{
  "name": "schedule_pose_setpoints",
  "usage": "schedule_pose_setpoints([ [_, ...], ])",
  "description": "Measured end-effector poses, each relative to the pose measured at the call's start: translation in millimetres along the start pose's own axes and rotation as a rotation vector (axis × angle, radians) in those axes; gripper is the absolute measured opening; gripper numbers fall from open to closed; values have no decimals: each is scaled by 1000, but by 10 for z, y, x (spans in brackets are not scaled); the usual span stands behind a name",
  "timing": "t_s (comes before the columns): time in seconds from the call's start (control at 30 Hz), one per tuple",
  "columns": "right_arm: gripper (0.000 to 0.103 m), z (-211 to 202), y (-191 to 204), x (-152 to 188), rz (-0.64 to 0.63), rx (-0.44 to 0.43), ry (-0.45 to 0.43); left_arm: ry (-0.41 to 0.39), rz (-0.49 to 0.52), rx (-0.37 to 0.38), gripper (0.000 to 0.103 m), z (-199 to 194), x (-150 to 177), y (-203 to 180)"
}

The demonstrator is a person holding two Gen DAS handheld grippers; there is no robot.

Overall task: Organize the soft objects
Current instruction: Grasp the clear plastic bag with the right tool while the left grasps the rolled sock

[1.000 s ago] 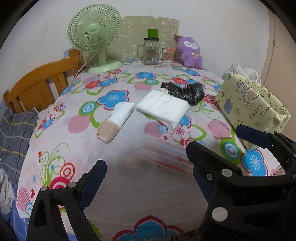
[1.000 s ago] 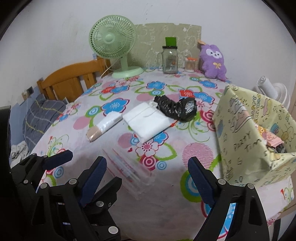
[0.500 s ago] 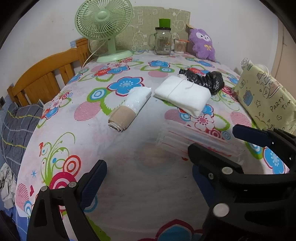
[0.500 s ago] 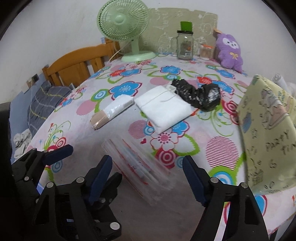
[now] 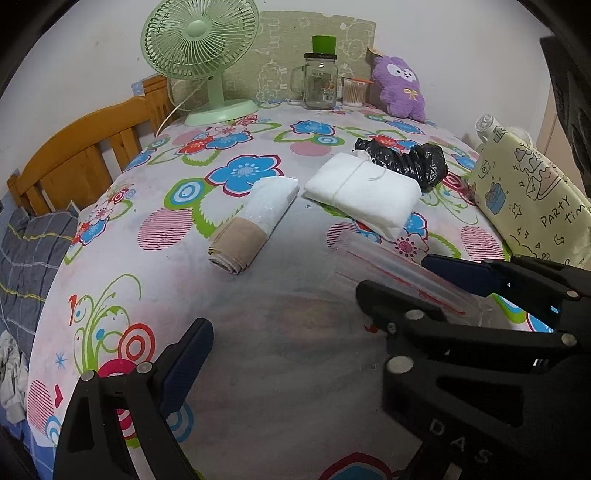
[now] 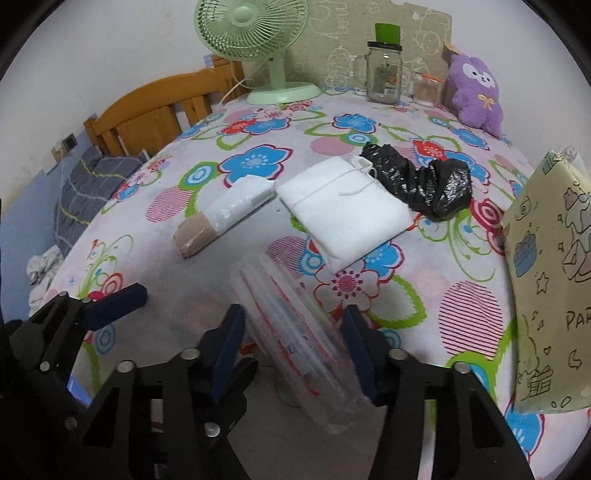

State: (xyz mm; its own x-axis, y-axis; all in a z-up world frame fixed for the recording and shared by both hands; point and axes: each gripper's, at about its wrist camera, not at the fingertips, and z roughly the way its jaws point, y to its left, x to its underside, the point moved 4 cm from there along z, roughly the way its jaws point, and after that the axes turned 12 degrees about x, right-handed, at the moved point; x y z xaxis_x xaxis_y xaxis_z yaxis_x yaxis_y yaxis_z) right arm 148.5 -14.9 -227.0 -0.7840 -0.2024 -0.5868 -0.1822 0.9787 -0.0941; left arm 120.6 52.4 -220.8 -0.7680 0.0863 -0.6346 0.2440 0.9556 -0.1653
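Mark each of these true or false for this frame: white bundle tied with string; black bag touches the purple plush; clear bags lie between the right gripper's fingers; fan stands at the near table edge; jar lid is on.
1. The white cloth bundle is tied with string. True.
2. The black plastic bag touches the purple plush toy. False: they lie well apart.
3. The clear zip bags lie between the fingers of the right gripper. True; its jaws are closing.
4. The green fan stands at the near edge. False: it stands at the far edge, by the wall.
5. The glass jar has its lid on. True.
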Motion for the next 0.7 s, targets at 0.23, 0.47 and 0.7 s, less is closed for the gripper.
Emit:
schedule_pose_setpoints([
  [0.23,27,-80,-29,-19,21,-21,-9,-11,-3,-5,96,-40,-68,24],
  [0.47,21,-233,-49,-214,38,-19,-55,-45,-1,-13,96,-106,-279,73],
  [0.7,21,-239,-107,-448,74,10,-80,-71,7,-20,94,-45,-542,167],
])
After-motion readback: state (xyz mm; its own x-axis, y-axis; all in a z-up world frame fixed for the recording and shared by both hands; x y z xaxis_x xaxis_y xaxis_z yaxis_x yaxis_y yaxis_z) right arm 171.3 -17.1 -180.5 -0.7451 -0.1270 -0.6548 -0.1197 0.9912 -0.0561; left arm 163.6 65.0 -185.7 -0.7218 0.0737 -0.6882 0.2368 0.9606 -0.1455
